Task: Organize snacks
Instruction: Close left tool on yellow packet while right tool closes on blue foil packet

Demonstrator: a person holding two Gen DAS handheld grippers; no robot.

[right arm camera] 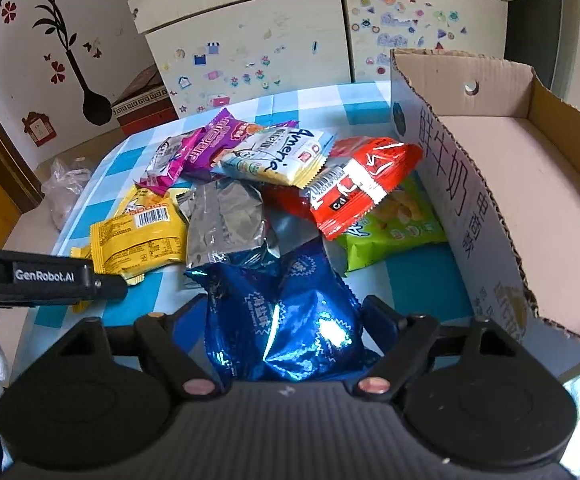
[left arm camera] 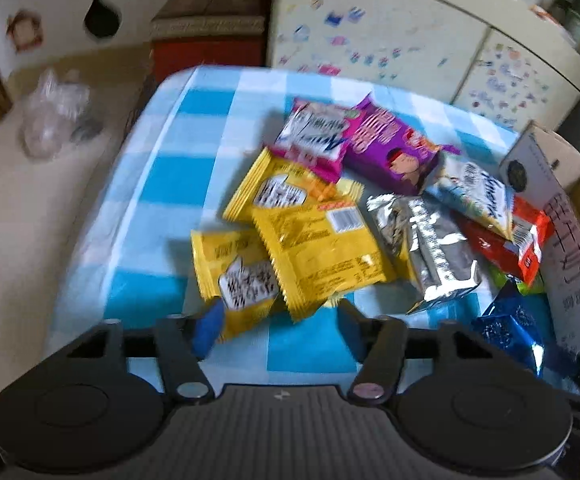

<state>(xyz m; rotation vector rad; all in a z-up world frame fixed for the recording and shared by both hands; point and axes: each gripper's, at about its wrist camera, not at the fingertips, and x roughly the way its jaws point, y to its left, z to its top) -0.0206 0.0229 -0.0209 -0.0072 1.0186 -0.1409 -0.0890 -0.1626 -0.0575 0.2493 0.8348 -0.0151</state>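
My right gripper (right arm camera: pixel 286 316) pinches the blue packet (right arm camera: pixel 286 320) just left of the empty cardboard box (right arm camera: pixel 522 184) — my half-open left gripper (left arm camera: pixel 278 328) only straddles yellow packets (left arm camera: pixel 314 256).

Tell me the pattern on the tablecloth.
The tablecloth is checked in blue and white; the left wrist view shows it best.

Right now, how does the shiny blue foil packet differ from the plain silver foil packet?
The shiny blue foil packet is printed with white text; the plain silver foil packet shows no print. The blue one sits between the fingers of the right tongs; the silver one lies free in the pile on the blue-checked tablecloth. The blue one is nearer the camera. Both are crinkled, puffy foil.
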